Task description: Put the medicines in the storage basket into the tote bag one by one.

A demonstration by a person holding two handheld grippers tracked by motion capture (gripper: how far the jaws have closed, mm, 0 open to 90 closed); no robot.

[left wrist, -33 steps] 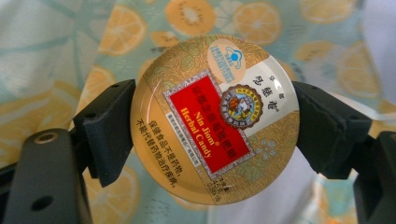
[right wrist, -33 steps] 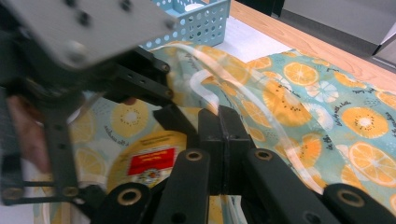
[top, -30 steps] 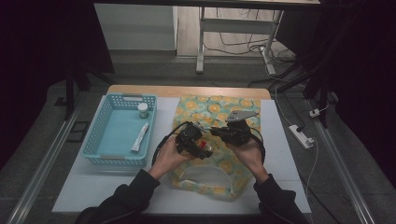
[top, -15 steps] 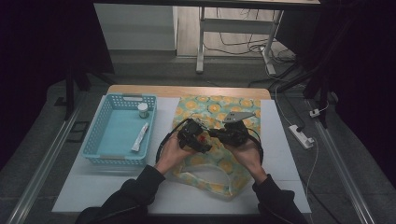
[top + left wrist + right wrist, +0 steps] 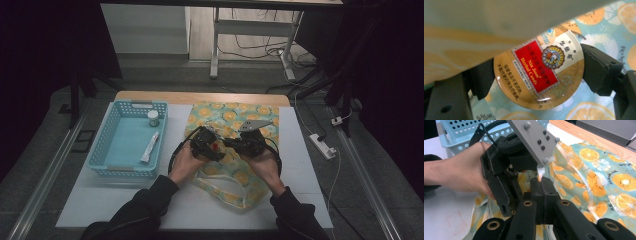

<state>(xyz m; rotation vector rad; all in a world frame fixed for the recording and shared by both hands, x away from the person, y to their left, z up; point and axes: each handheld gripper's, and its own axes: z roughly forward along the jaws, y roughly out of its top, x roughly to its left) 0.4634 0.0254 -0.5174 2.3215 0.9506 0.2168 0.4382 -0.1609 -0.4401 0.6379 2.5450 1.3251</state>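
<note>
Gold-rimmed candy tin sits clamped flat between the left gripper jaws, just under the bag flap; the right gripper, beside it, is pinched together on that flap's edge, so the tin should slide inward beneath it

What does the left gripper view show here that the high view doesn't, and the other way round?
Left gripper view: the round candy tin clamped between the left gripper's jaws, its red label readable, with a fold of fabric above it.

High view: the blue basket holding a small jar and a tube, both hands, the right gripper and the white table.

Both: the orange-print bag under the left gripper.
</note>
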